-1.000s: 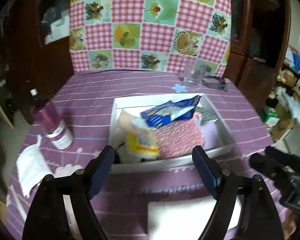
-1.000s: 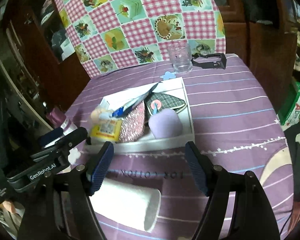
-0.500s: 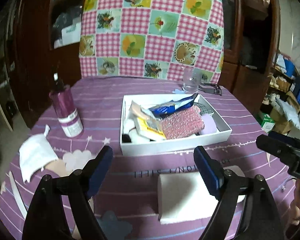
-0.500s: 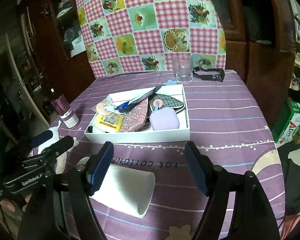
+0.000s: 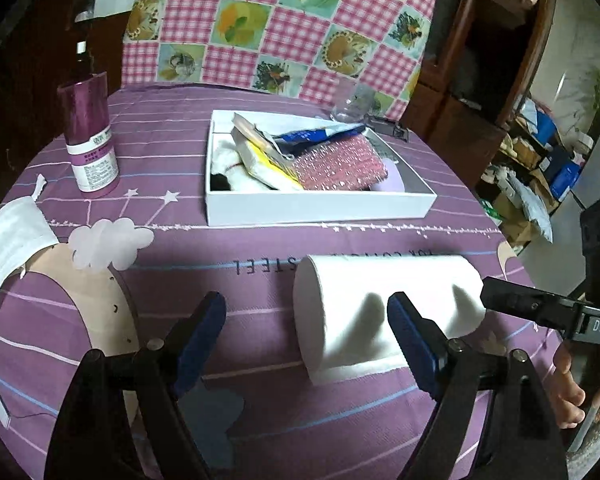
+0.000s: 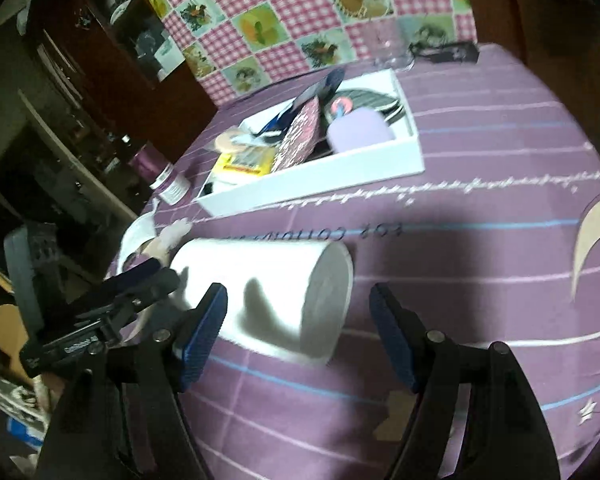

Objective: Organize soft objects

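Note:
A white roll of paper [image 5: 384, 312] lies on its side on the purple tablecloth, near the table's front edge. My left gripper [image 5: 308, 332] is open, low over the cloth at the roll's left end, nothing between its fingers. My right gripper [image 6: 298, 328] is also open, facing the roll's [image 6: 268, 292] right end. Neither touches the roll. Behind it stands a white tray [image 5: 320, 205] holding a pink glittery pouch [image 5: 336, 162], a blue packet [image 5: 320, 134], a yellow pack and a lilac item [image 6: 358, 132]. The right gripper's body [image 5: 548, 312] shows at the right of the left wrist view.
A purple bottle [image 5: 90, 136] stands at the left, a white face mask [image 5: 8, 244] lies near the left edge. A clear glass [image 5: 350, 102] and a black clip stand behind the tray. A checked chair back rises beyond the table. A person's fingers [image 5: 570, 396] show at lower right.
Both grippers have sunk toward the table and closed in on the paper roll, which now looks larger and lies just ahead of the fingers. The jaws stay open.

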